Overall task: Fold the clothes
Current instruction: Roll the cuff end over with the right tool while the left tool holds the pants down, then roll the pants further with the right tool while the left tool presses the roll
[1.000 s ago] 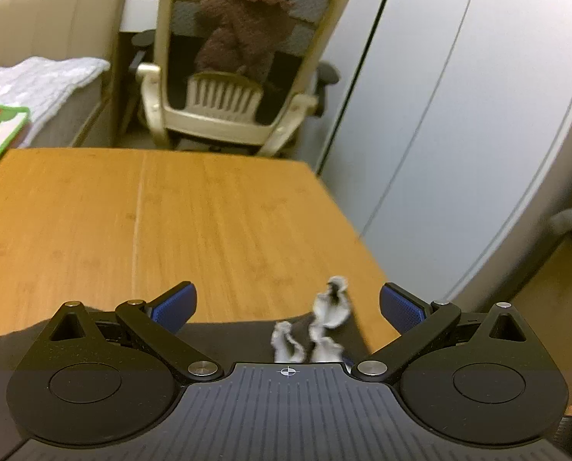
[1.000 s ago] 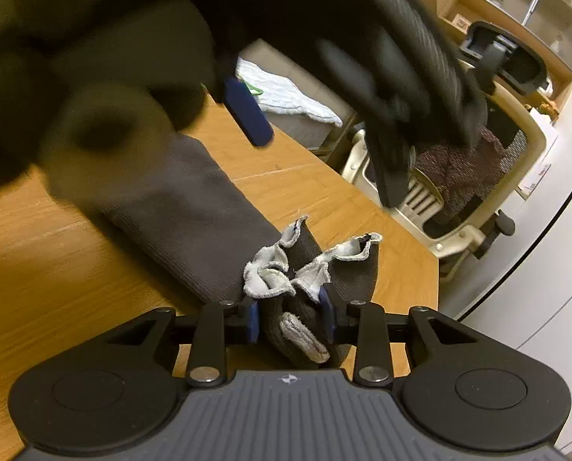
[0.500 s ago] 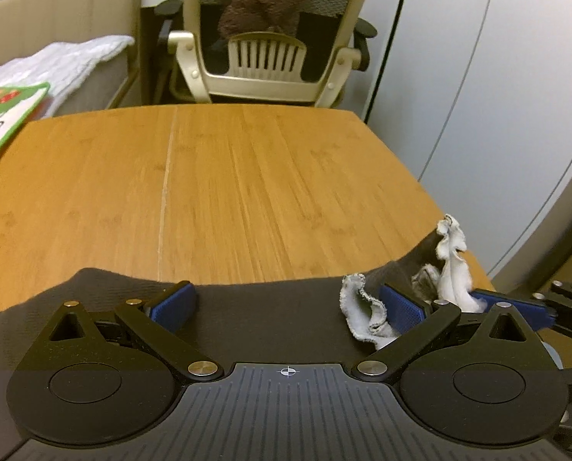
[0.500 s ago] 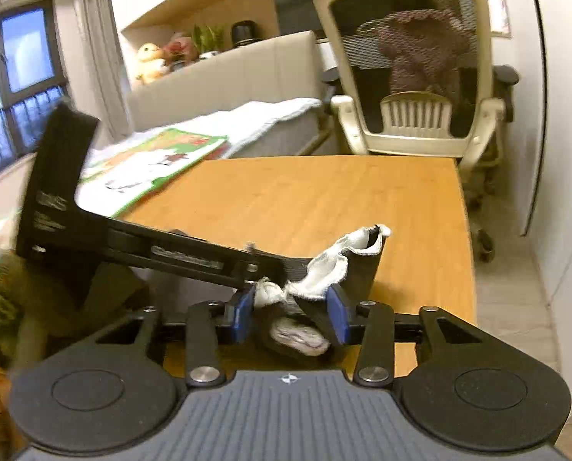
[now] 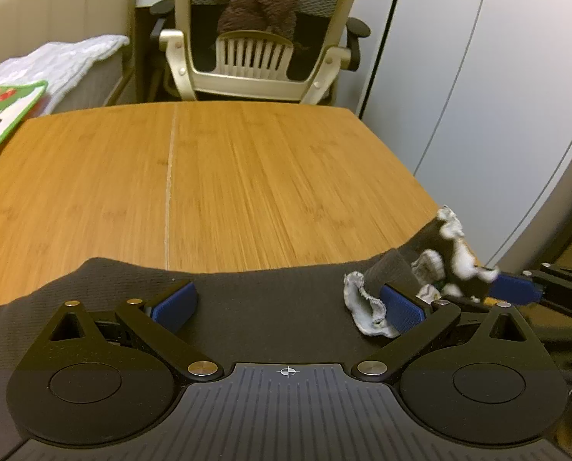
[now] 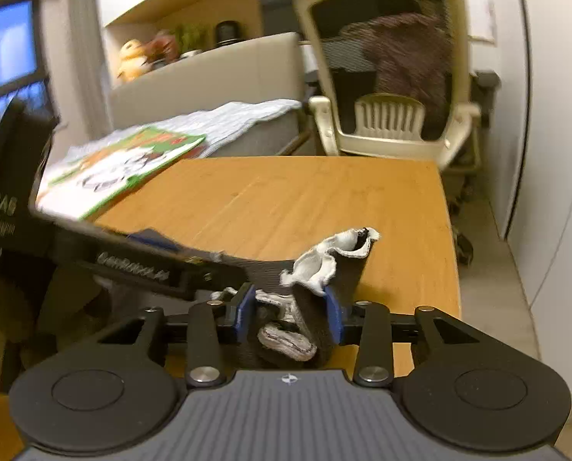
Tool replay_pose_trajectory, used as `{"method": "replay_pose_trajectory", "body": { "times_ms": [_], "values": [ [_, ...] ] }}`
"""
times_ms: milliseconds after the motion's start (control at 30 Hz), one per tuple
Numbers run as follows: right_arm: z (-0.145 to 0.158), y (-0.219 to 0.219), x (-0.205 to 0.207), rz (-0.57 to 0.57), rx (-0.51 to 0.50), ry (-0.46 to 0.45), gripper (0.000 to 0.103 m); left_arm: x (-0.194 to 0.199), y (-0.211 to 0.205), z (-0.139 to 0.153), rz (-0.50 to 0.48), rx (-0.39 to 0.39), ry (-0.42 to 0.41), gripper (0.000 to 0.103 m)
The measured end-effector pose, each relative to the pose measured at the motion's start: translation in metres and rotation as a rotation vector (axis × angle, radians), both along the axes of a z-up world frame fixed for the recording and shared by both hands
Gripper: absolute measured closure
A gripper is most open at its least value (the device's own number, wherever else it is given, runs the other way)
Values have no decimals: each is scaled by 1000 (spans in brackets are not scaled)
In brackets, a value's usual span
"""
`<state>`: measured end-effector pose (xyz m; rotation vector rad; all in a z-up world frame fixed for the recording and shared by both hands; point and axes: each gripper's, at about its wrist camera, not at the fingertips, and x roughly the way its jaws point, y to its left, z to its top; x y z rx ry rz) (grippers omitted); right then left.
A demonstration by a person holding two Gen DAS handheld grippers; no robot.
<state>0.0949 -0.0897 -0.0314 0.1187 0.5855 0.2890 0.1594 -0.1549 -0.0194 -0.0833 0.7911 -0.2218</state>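
Observation:
A dark grey ribbed garment [image 5: 266, 299] with white-lined cuffs [image 5: 363, 303] lies stretched along the near edge of the wooden table [image 5: 266, 173]. My left gripper [image 5: 288, 307] hovers open just above the cloth, and its right pad [image 5: 401, 309] touches one curled white cuff. In the right wrist view my right gripper [image 6: 289, 309] is shut on the bunched cuff end [image 6: 347, 272], which sticks up past the pads. One blue pad of the right gripper [image 5: 514, 288] shows at the table's right corner. My left gripper's black side bar [image 6: 132, 265] crosses the left of that view.
A green-edged picture book [image 5: 1, 123] overhangs the table's far left. A mesh office chair [image 5: 255, 57] with brown cloth on it stands behind the table. A white blanket [image 5: 55, 65] lies on a bench at the left. White cupboard doors [image 5: 478, 77] run along the right.
My right gripper has rolled upright and carried the cuff end to the right. The cloth now stretches wide under the left gripper, which has sunk a little.

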Motion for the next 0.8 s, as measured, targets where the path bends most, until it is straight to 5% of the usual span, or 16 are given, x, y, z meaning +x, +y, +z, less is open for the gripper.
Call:
{"method": "replay_pose_trajectory", "body": {
  "times_ms": [133, 400, 500, 567, 667, 800],
  "values": [
    [-7, -28, -3, -57, 151, 52, 55, -1, -1, -1, -5, 0, -2, 0],
    [-28, -65, 3, -154, 420, 139, 54, 0, -3, -3, -8, 14, -9, 0],
    [-31, -68, 5, -192, 405, 143, 56, 0, -3, -3, -7, 15, -12, 0],
    [-34, -67, 9, -202, 382, 164, 76, 0, -3, -3, -6, 15, -14, 0],
    [-33, -59, 12, -185, 336, 170, 89, 0, -2, -3, -4, 11, -14, 0],
    [-10, -28, 5, -115, 203, 54, 90, 2, 2, -2, 2, -16, -10, 0]
  ]
}}
